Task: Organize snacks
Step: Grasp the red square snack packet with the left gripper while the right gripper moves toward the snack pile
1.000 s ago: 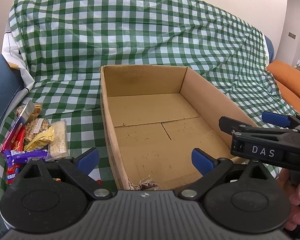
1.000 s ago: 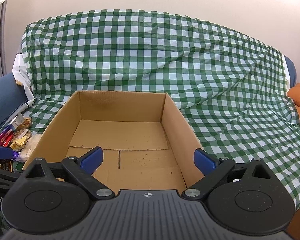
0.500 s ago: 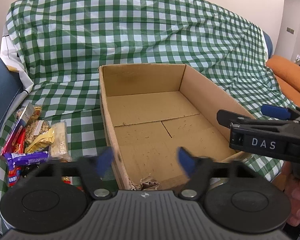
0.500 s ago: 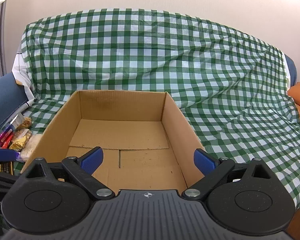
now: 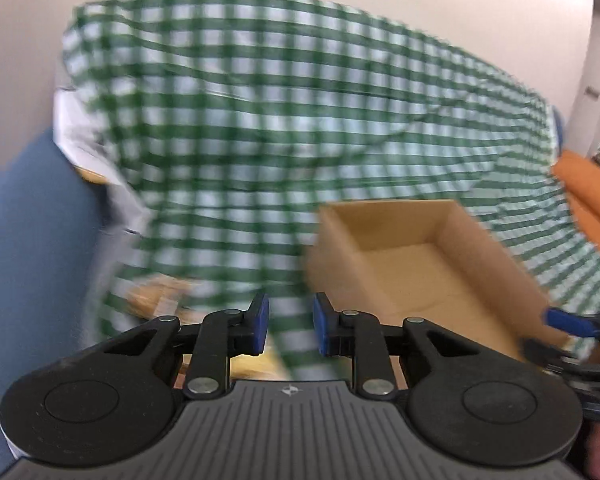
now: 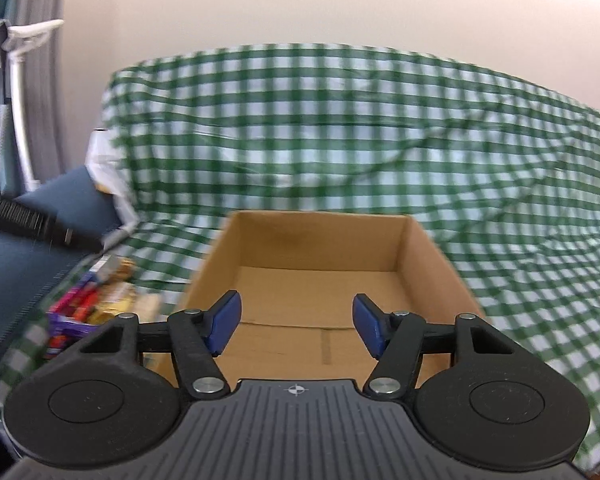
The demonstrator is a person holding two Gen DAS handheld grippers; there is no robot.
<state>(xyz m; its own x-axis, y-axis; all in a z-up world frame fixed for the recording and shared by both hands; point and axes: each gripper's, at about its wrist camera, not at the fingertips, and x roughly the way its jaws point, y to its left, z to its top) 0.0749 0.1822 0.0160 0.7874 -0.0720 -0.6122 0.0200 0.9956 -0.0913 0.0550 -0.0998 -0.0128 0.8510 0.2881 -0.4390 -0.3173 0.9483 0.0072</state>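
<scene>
An empty brown cardboard box [image 6: 320,292] sits on the green checked cloth; it also shows in the left wrist view [image 5: 424,264] at the right. A pile of wrapped snacks [image 6: 96,304] lies left of the box. In the blurred left wrist view the snacks [image 5: 156,300] are a smear below left. My left gripper [image 5: 287,324] is open with a narrow gap, empty, above the cloth left of the box. My right gripper [image 6: 296,326] is open, half closed and empty, in front of the box's near edge. The right gripper's blue tip [image 5: 568,322] shows at the right edge.
The checked cloth [image 6: 340,128] covers a sofa back and seat. A blue cushion [image 5: 32,240] lies at the left, an orange cushion [image 5: 588,188] at the right. A white stand [image 6: 16,92] is at the far left by the wall.
My left gripper has swung left, away from the box and toward the snacks, and its jaws have narrowed to a small gap. My right gripper's jaws have narrowed about halfway.
</scene>
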